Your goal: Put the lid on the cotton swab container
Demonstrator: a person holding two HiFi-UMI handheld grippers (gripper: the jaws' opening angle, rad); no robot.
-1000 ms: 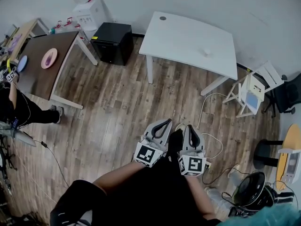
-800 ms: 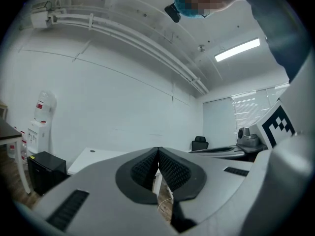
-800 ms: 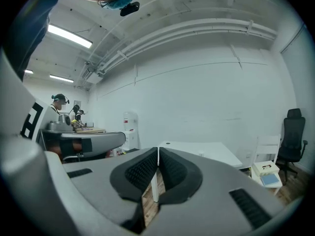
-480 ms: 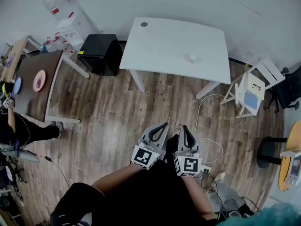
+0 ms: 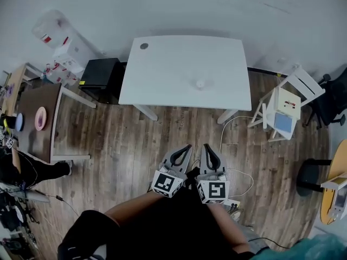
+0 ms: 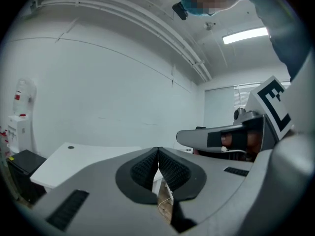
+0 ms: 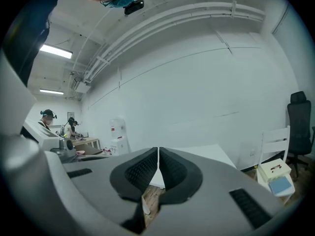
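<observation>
A white table (image 5: 162,75) stands ahead across the wooden floor. A small white round object (image 5: 200,83) sits on it right of centre; I cannot tell whether it is the container or the lid. My left gripper (image 5: 186,146) and right gripper (image 5: 207,145) are held side by side close to my body, well short of the table. Both are shut with nothing between the jaws. In the left gripper view the left gripper (image 6: 157,151) points at the table (image 6: 74,156), and in the right gripper view the right gripper (image 7: 158,154) has its pads pressed together.
A black cabinet (image 5: 100,73) and a water dispenser (image 5: 59,53) stand left of the table. A brown table (image 5: 35,134) with a pink plate (image 5: 40,118) is at far left, beside another person (image 5: 16,169). A small white chair (image 5: 282,110) and floor cables (image 5: 238,172) lie to the right.
The white table has slid from the upper right to the middle of the head view and looks squarer on. Both grippers stay shut and close together.
</observation>
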